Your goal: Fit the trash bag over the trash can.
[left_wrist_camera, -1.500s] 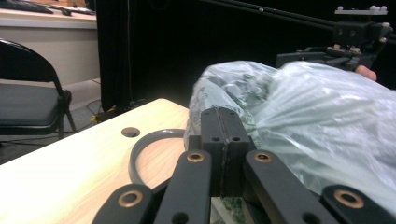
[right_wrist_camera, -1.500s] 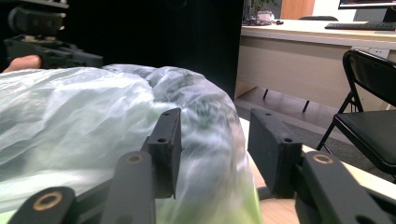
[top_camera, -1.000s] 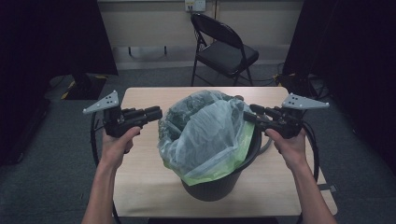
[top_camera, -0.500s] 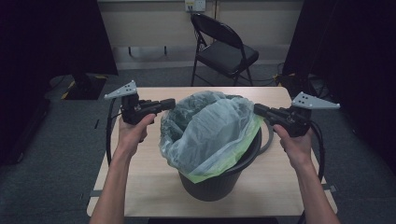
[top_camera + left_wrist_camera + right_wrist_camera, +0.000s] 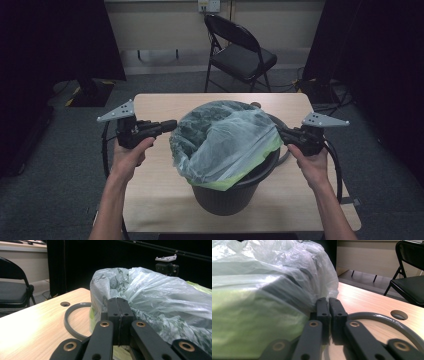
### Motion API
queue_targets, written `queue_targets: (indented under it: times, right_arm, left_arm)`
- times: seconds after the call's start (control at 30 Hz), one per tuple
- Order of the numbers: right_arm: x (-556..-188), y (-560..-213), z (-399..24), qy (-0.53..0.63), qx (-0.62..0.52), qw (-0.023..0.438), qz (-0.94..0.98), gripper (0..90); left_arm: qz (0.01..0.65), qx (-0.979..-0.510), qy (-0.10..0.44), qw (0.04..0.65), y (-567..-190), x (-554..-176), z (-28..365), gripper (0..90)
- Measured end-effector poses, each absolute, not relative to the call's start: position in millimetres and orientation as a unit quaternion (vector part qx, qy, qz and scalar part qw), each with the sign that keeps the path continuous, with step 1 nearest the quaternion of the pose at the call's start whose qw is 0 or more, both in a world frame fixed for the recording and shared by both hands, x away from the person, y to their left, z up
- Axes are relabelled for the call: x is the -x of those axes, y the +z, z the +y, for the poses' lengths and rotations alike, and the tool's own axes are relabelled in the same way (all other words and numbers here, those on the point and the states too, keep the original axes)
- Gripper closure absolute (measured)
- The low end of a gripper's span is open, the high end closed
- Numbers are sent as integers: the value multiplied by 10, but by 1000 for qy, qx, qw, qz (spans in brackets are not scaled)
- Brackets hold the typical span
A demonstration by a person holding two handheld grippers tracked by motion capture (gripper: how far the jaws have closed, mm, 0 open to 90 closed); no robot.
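Both grippers are sitting lower and closer to the bag than a second ago, and the bag's mouth is lying flatter over the bin. One left gripper [image 5: 170, 125] is reaching in level from the left, its jaws pressed together at the bag's left edge; whether film is pinched between them I cannot tell. One right gripper [image 5: 281, 132] is pointing in from the right, having just eased its jaws slightly, a thin slit showing between them beside the bag's edge. Each forearm is stretching up from the bottom edge, hands wrapping the gripper bodies.

One translucent plastic bag [image 5: 225, 142] is lining one dark bin [image 5: 232, 197] in the middle of the wooden table [image 5: 155, 200]. The gripper views are showing a grey ring [image 5: 68, 323] lying on the tabletop behind the bin, and a round hole [image 5: 399, 314] in the table. One black folding chair [image 5: 240, 55] is standing beyond the table.
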State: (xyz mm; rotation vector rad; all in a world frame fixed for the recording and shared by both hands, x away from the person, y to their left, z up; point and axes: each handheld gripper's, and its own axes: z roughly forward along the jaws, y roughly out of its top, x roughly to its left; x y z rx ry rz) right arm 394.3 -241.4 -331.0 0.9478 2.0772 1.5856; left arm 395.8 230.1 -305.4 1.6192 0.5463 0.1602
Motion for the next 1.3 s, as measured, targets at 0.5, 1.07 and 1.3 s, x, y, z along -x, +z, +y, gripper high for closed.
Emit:
queue_targets:
  times: [0.5, 1.07, 1.3]
  right_arm:
    - [-3947, -2880, -2398, 578, -331, 242, 705, 623]
    - [-3802, -2897, -2321, 592, -303, 213, 715, 507]
    - [-3842, -2935, -2293, 595, -304, 192, 719, 543]
  left_arm:
    - [230, -729, 50, 642, -2889, -4467, 1855, 717]
    - [242, -711, 92, 654, -3040, -4045, 2193, 900]
    - [239, -722, 89, 644, -3145, -3961, 2238, 900]
